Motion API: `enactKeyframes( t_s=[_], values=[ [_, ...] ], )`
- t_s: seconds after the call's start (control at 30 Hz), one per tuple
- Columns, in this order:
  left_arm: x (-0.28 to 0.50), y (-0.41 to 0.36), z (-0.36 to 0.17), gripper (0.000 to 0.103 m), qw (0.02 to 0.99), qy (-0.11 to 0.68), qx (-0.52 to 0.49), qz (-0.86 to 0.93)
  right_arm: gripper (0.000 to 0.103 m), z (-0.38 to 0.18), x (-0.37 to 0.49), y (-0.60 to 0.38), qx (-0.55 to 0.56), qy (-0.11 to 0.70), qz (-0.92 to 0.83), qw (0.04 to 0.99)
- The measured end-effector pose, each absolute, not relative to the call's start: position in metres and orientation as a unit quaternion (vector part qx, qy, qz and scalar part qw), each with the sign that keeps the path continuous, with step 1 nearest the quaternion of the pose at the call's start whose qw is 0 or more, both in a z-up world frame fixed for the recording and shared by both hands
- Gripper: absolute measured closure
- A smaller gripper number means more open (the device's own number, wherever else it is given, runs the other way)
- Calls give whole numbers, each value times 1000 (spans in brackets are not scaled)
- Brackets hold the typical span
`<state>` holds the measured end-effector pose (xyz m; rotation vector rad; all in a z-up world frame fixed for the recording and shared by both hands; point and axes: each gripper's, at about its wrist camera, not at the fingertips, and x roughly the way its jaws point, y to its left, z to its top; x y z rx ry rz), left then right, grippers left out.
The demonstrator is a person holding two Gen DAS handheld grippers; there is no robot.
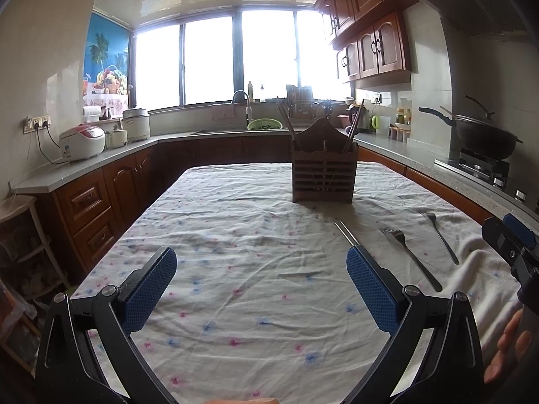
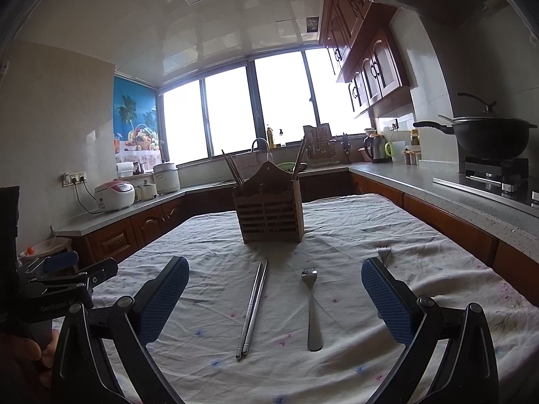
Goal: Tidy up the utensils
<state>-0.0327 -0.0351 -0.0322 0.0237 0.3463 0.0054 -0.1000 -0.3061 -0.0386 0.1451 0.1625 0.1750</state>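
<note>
A wooden utensil holder (image 1: 324,175) (image 2: 271,215) stands mid-table with chopsticks in it. On the cloth lie a pair of metal chopsticks (image 2: 253,306) (image 1: 346,233), a fork (image 2: 311,306) (image 1: 411,257) and a second fork (image 1: 440,237) (image 2: 384,252), partly hidden behind my right finger in the right wrist view. My left gripper (image 1: 261,262) is open and empty over bare cloth, left of the chopsticks. My right gripper (image 2: 274,276) is open and empty, above the chopsticks and first fork; it also shows at the right edge of the left wrist view (image 1: 512,239).
The table has a white flowered cloth (image 1: 235,235). Counters run around it: rice cookers (image 1: 82,141) at left, a sink (image 1: 242,124) at back, a wok on the stove (image 1: 485,134) at right. A shelf (image 1: 23,235) stands at the far left.
</note>
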Motion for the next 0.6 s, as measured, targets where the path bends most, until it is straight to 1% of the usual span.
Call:
enactKeyframes(
  t_s=[0.6],
  values=[
    [-36,-34,-31,0,986,168,9,1,0,-32,-104,-299,65,74,95,991]
  ],
)
